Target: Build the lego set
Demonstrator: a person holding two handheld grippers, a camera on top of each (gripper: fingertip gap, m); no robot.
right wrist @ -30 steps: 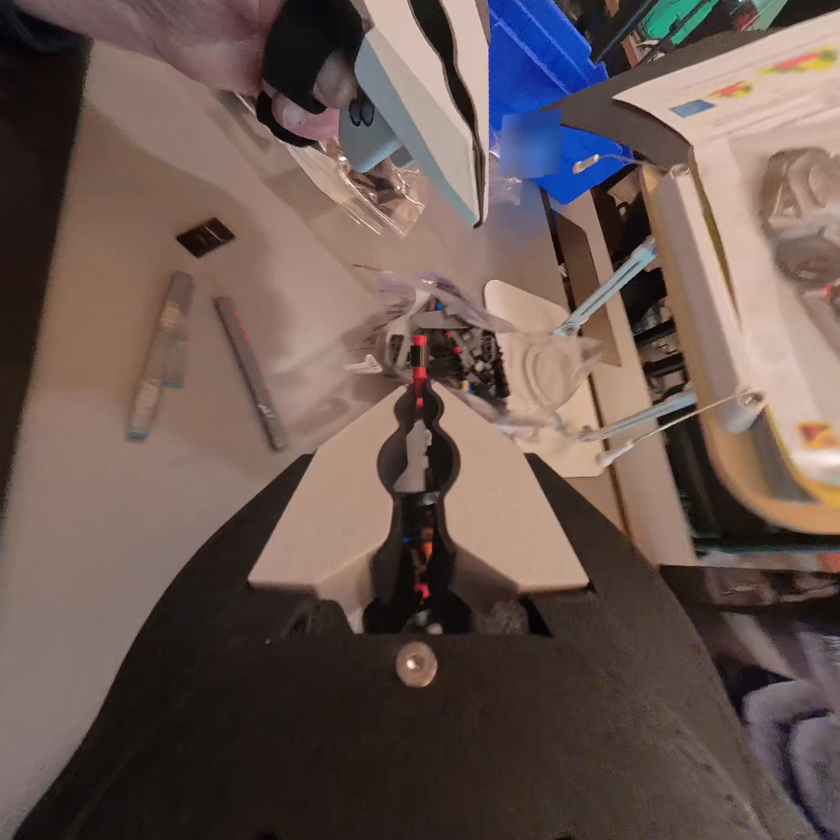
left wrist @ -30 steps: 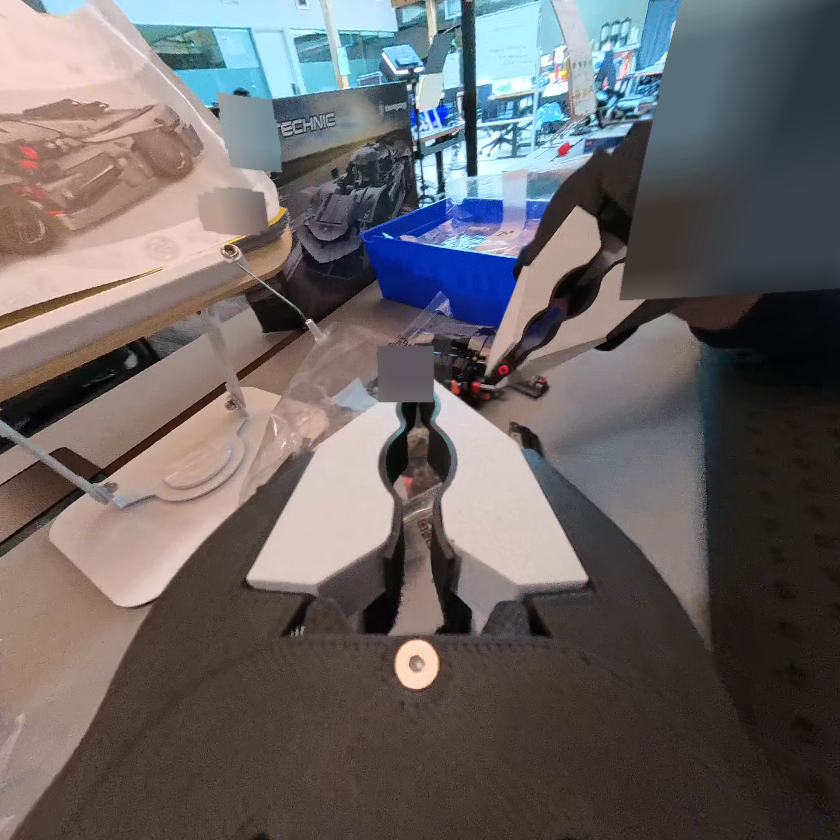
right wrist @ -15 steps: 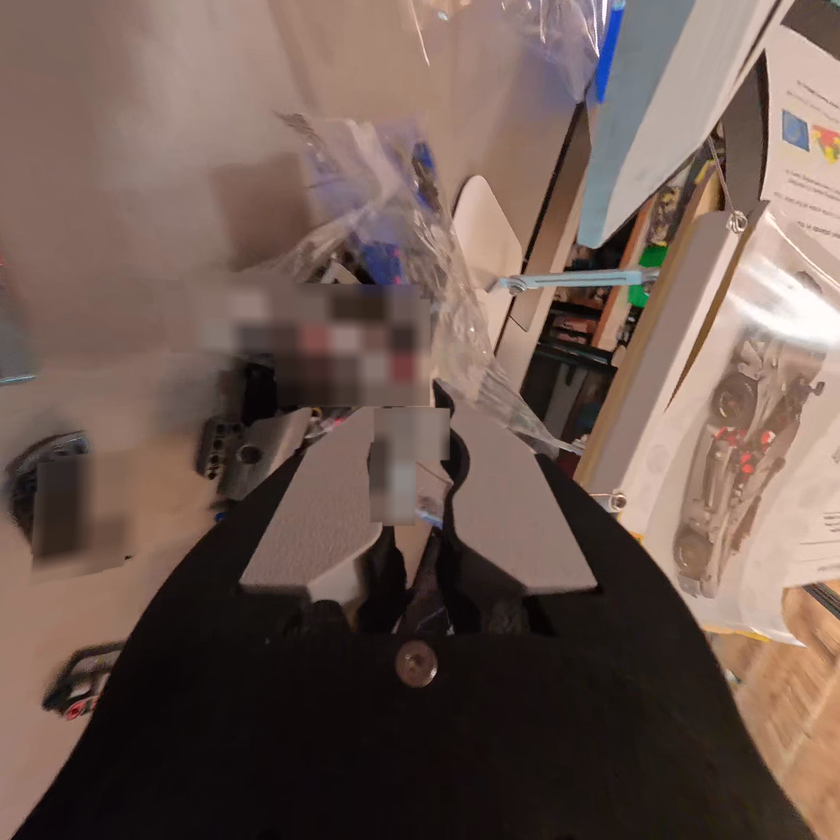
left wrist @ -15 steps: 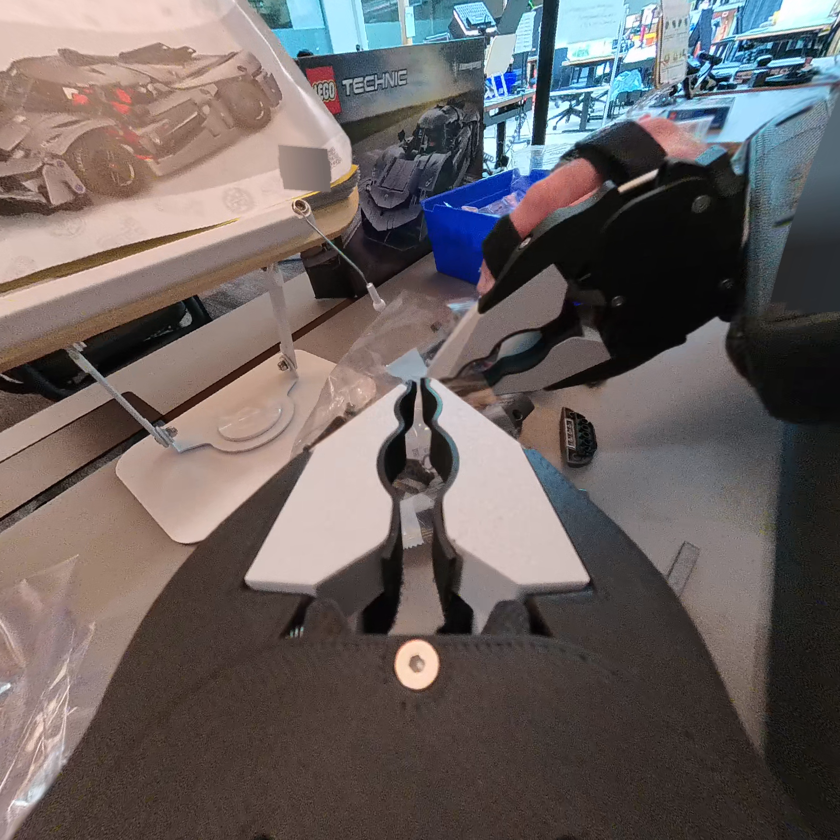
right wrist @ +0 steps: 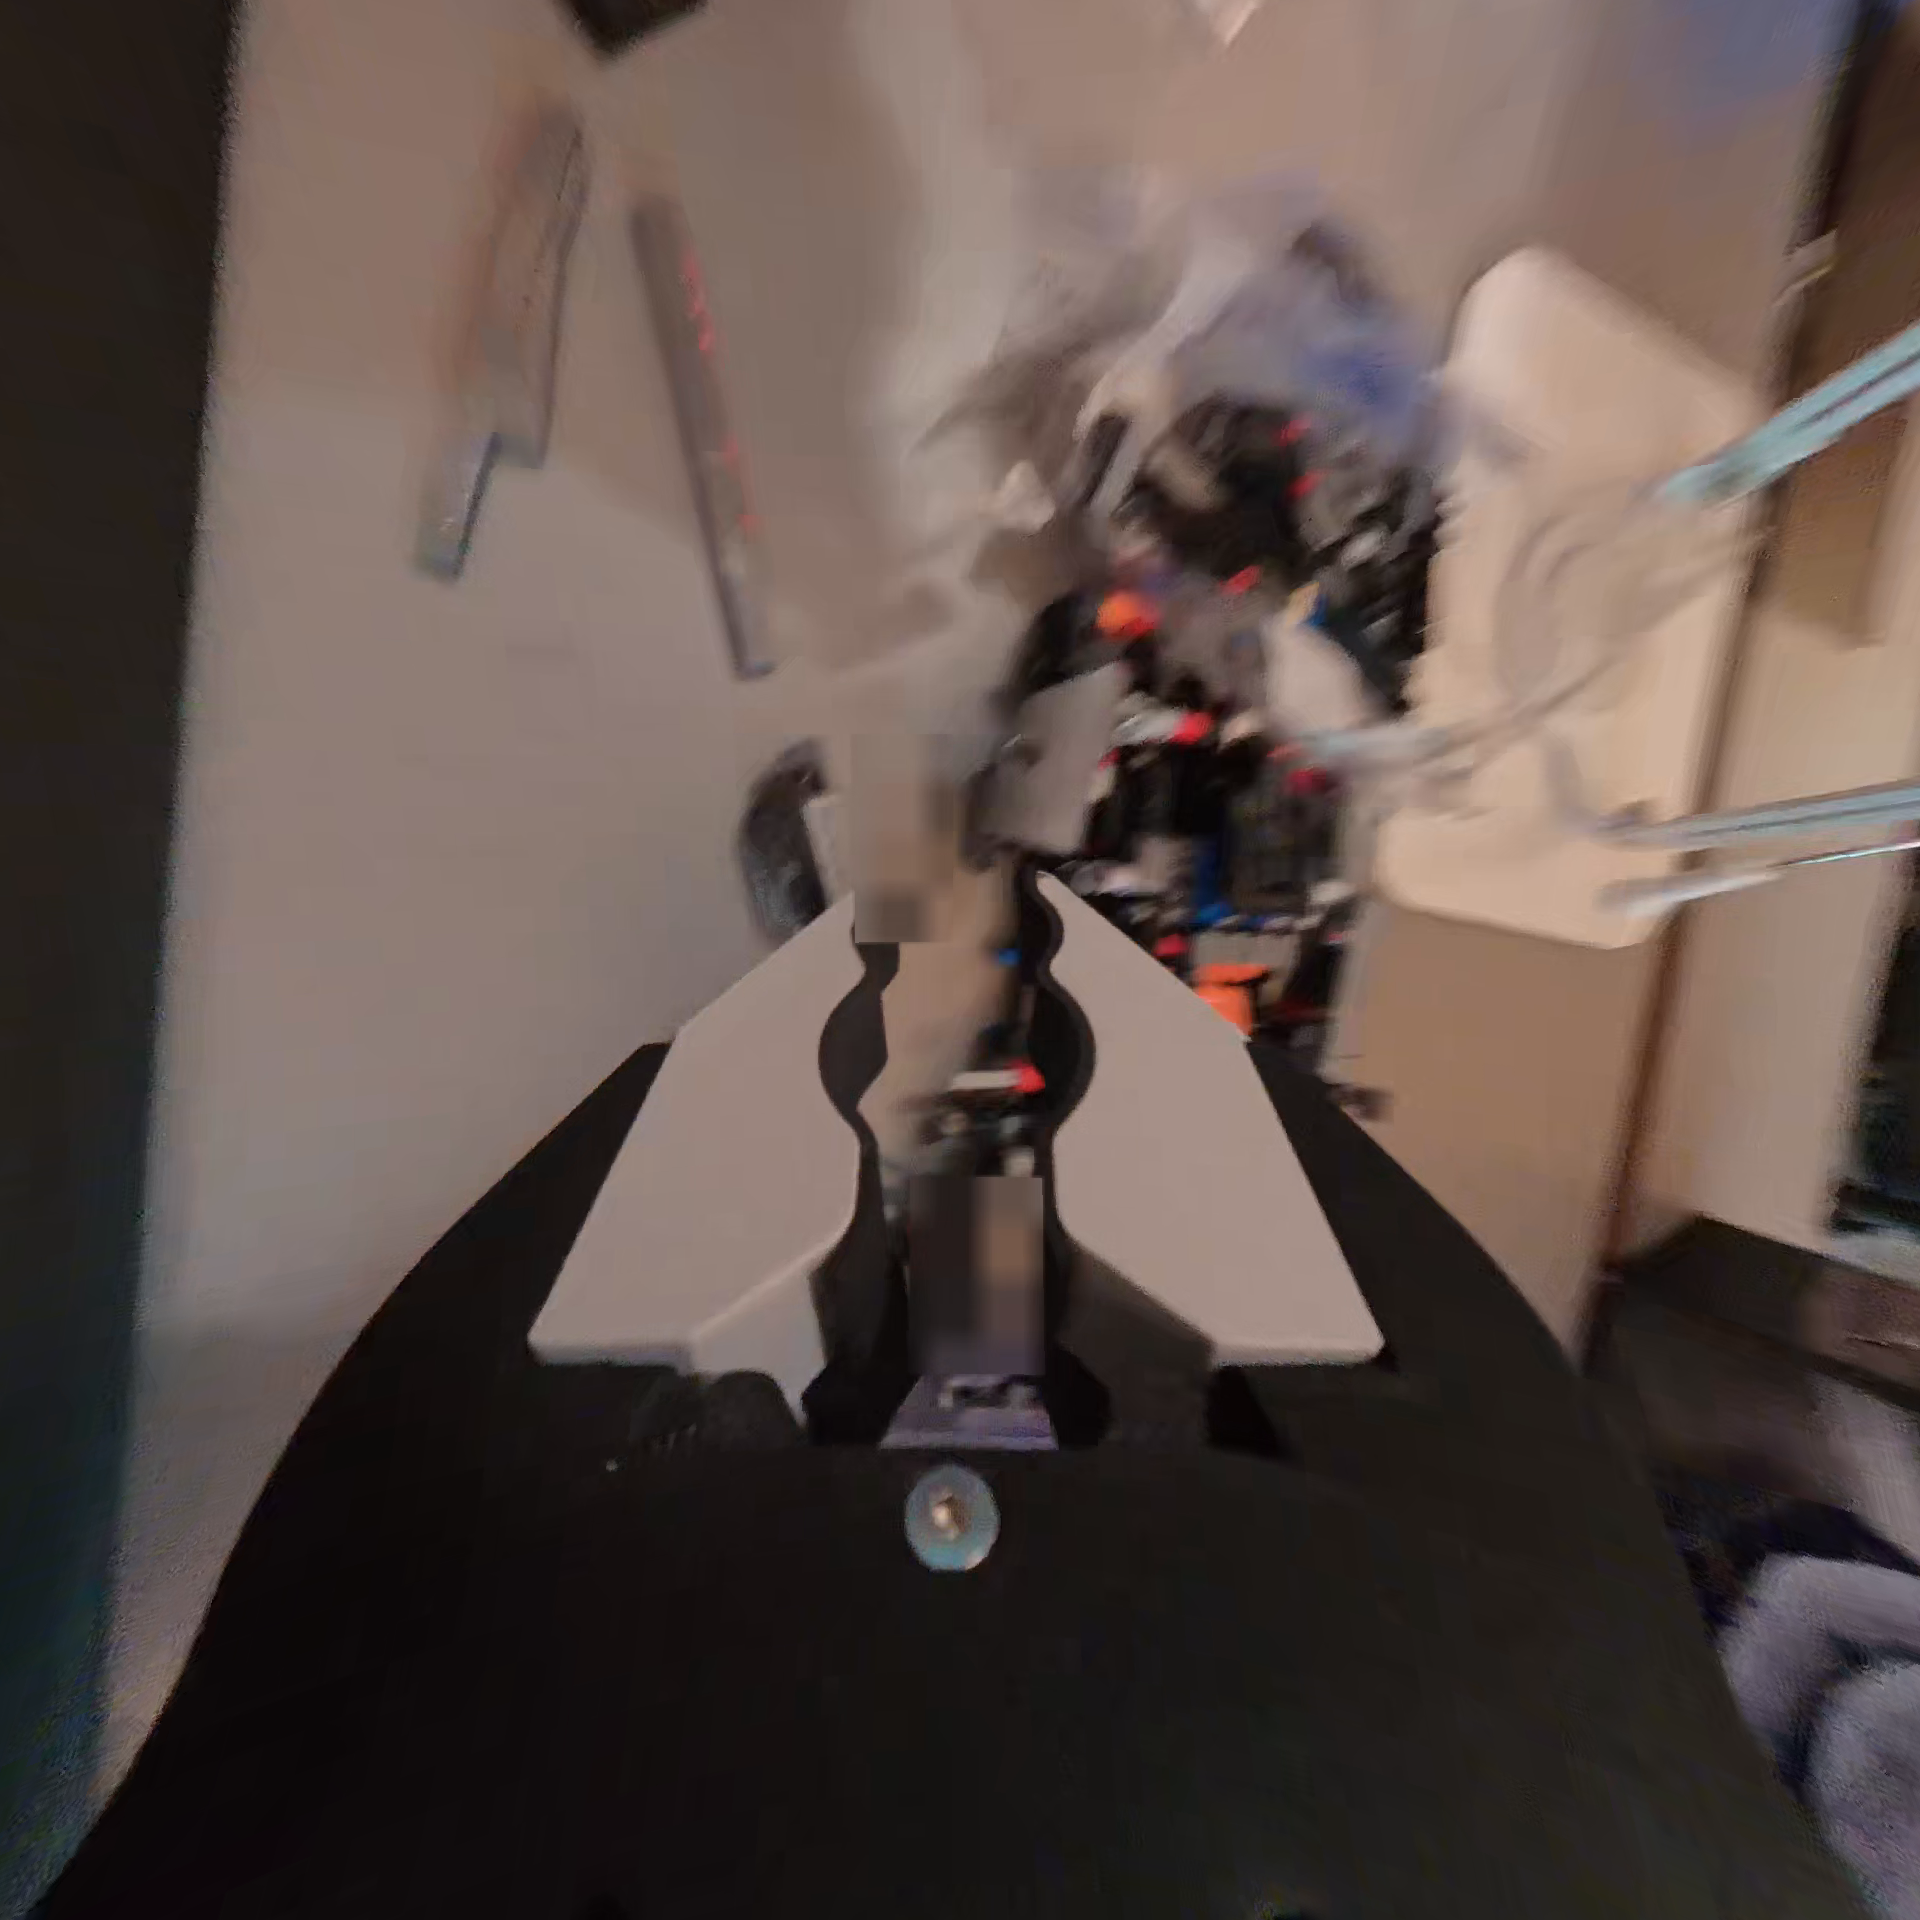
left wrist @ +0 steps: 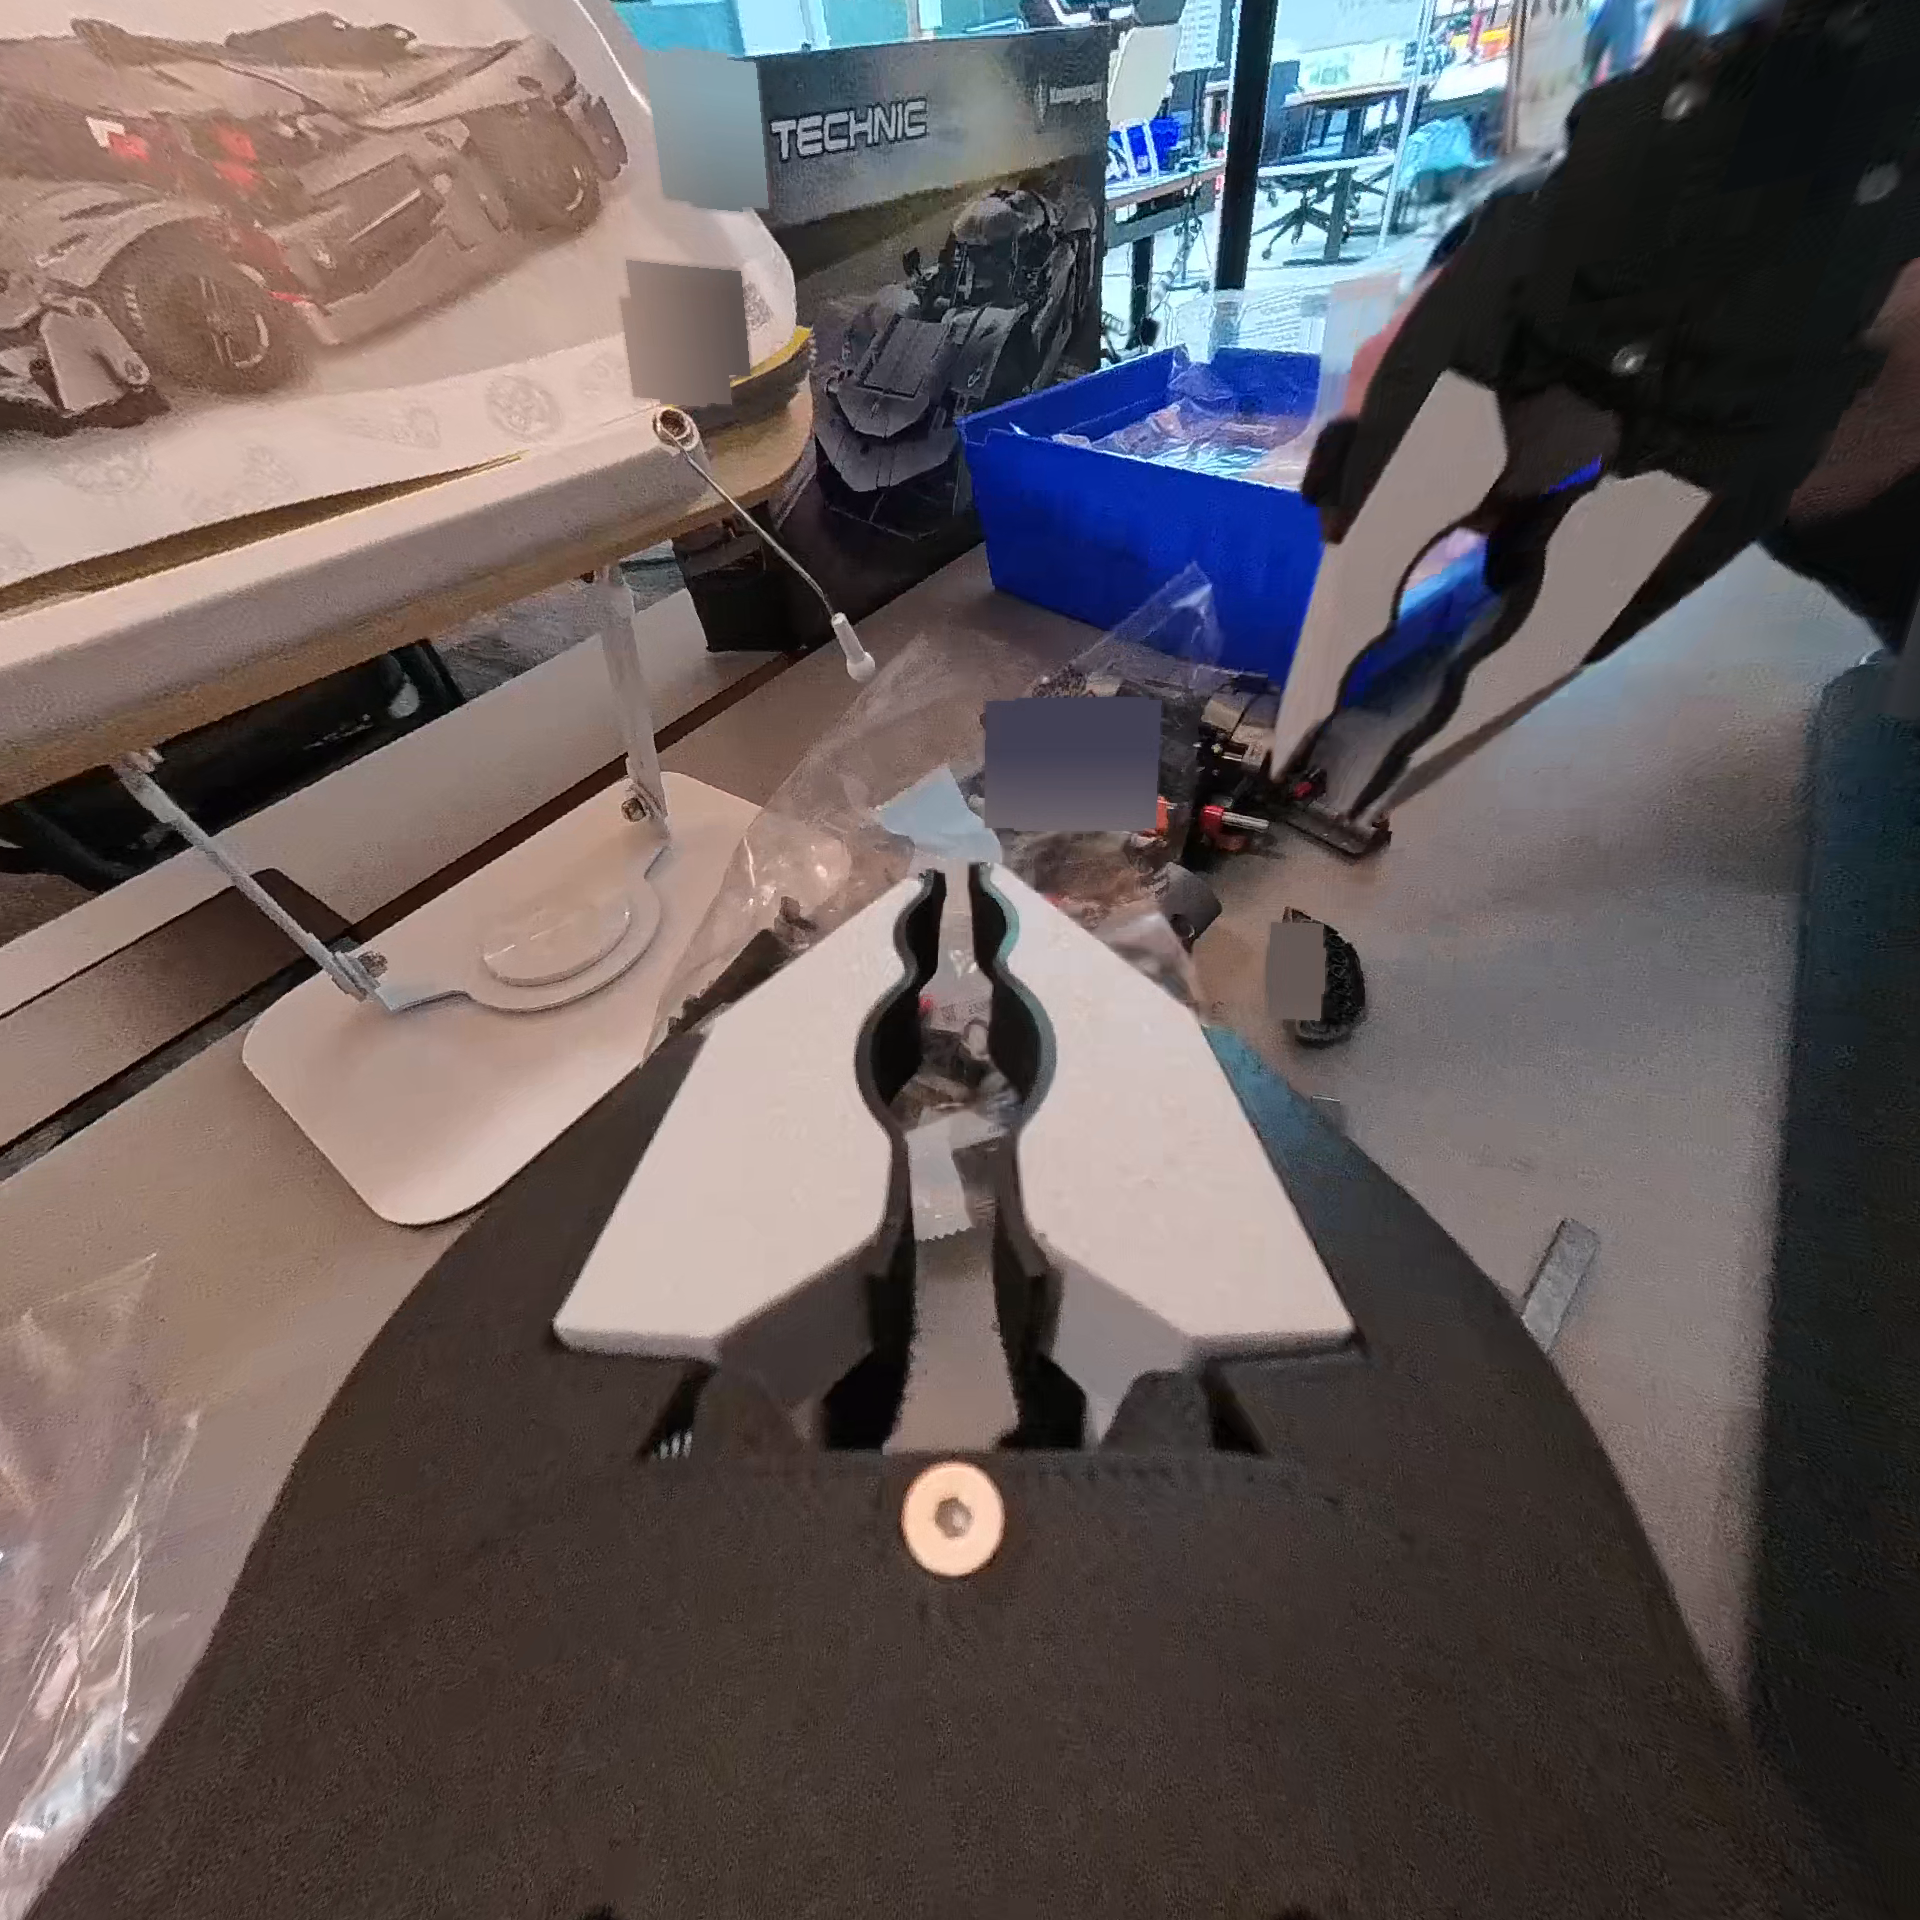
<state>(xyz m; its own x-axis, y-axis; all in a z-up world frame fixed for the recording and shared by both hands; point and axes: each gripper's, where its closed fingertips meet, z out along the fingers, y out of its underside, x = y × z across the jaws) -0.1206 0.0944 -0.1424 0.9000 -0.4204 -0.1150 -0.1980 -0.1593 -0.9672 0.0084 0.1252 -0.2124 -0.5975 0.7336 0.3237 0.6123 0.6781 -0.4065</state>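
My left gripper (left wrist: 958, 883) is shut on a clear plastic bag of lego parts (left wrist: 831, 831); the bag runs back between its fingers. A partly built black lego assembly with red pins (left wrist: 1226, 821) lies on the grey table just beyond. The right gripper (left wrist: 1330, 795) points down with its tips at the right end of that assembly. In the blurred right wrist view my right gripper (right wrist: 966, 904) has its jaws a little apart, with the assembly (right wrist: 1247, 727) right in front and partly under them.
A blue bin (left wrist: 1122, 520) and the lego box (left wrist: 935, 260) stand at the back. The instruction booklet (left wrist: 260, 260) sits on a white stand (left wrist: 468, 1039) at left. A black curved piece (left wrist: 1340, 987) and two grey strips (right wrist: 696, 447) lie on the table. Another bag (left wrist: 62, 1558) lies near left. There is about 15 centimeters between the tips of the two grippers.
The right gripper has moved away from my left gripper's tips, to the right and back, and now points down at the assembly. The left gripper still holds the bag.
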